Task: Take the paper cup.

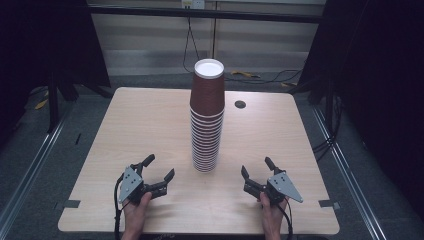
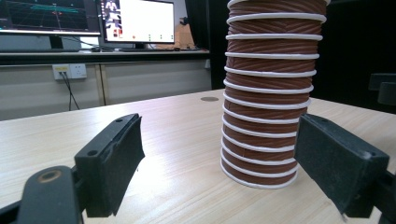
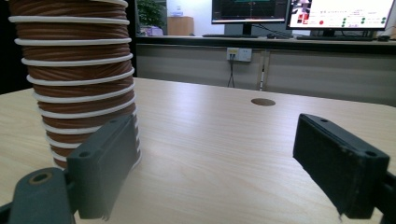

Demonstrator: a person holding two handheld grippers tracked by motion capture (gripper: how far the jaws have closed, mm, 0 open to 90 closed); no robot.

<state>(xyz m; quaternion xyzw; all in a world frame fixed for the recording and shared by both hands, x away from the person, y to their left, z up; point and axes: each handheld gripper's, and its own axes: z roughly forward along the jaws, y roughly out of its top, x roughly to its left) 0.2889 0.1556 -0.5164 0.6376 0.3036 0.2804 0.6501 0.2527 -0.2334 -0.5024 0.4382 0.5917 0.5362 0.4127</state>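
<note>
Between open tongs [image 1: 159, 168] [image 1: 258, 168], cup stack [image 1: 206, 120] stands mid-table [image 1: 140, 125].

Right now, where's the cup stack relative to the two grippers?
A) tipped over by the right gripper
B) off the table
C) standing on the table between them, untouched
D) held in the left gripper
C: the cup stack stands upright on the table between the open left gripper and right gripper, touching neither.
</note>
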